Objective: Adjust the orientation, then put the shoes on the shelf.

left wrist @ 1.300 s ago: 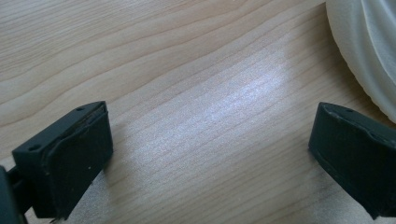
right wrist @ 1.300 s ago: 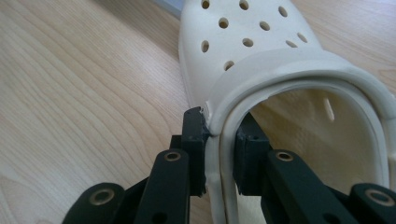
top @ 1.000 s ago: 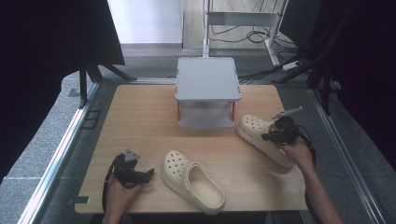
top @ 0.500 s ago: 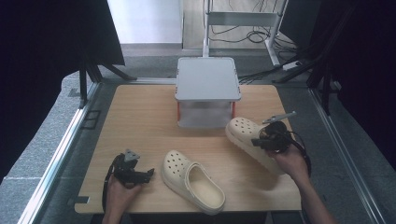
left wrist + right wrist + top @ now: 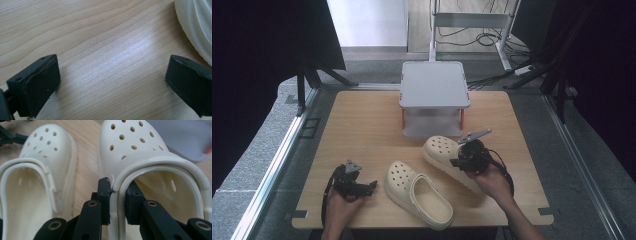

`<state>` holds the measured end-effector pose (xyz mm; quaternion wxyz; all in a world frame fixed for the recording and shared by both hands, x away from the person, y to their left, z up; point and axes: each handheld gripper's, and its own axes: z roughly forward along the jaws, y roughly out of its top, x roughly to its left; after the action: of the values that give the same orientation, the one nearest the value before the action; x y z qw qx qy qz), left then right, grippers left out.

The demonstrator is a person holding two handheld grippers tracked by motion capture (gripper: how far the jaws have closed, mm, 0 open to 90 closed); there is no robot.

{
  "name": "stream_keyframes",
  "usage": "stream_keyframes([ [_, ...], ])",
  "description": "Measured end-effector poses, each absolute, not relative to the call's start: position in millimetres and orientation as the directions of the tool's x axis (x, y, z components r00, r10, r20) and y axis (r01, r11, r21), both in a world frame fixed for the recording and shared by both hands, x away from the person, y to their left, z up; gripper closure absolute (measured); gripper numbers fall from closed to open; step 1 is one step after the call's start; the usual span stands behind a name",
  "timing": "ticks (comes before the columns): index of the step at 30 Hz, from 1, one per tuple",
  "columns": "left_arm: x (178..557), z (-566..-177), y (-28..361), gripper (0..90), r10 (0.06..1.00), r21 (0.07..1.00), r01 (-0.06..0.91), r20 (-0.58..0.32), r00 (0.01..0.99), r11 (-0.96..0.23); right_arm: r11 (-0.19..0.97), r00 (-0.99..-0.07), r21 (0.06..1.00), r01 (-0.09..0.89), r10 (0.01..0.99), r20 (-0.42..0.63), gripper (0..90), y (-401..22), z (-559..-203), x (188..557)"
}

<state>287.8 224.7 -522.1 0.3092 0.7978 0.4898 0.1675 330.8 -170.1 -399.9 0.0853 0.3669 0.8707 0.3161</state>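
Two cream clogs with holes in their toes are on the wooden table. One clog (image 5: 418, 193) (image 5: 35, 177) lies near the front edge, toe to the back left. My right gripper (image 5: 462, 159) (image 5: 117, 202) is shut on the side wall of the second clog (image 5: 442, 152) (image 5: 140, 157), one jaw outside and one inside the shoe, and holds it just in front of the grey rack (image 5: 434, 95). My left gripper (image 5: 368, 186) (image 5: 112, 82) rests open on the table at the front left, nothing between its jaws, the first clog's edge (image 5: 197, 27) just beyond them.
The grey two-level rack with red legs stands at the back middle of the table (image 5: 362, 125). Metal rails (image 5: 277, 160) run along both sides of the table. Bare wood lies to the left and at the far right.
My right gripper has carried the second clog leftward from the table's right side to just in front of the rack, beside the first clog. The left gripper has stayed put.
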Motion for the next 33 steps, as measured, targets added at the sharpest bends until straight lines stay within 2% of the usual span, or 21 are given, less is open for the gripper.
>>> stream_keyframes([
  [9, 288, -522, 225, 0.0, 0.886, 0.657, 0.680, -0.038, 0.463, -0.327, 0.576, -0.751, 0.601, 0.554, 0.658, 0.062, 77.2, -133, -419, 322],
  [18, 288, -522, 225, 0.0, 0.886, 0.656, 0.680, -0.038, 0.463, -0.327, 0.589, -0.778, 0.588, 0.554, 0.618, 0.113, 76.7, -118, -430, 316],
  [24, 288, -522, 225, 0.0, 0.886, 0.657, 0.679, -0.038, 0.463, -0.327, 0.590, -0.796, 0.592, 0.549, 0.585, 0.154, 72.1, -116, -434, 315],
  [33, 288, -522, 225, 0.0, 0.886, 0.657, 0.680, -0.038, 0.463, -0.327, 0.602, -0.828, 0.617, 0.507, 0.538, 0.155, 42.2, -137, -420, 315],
])
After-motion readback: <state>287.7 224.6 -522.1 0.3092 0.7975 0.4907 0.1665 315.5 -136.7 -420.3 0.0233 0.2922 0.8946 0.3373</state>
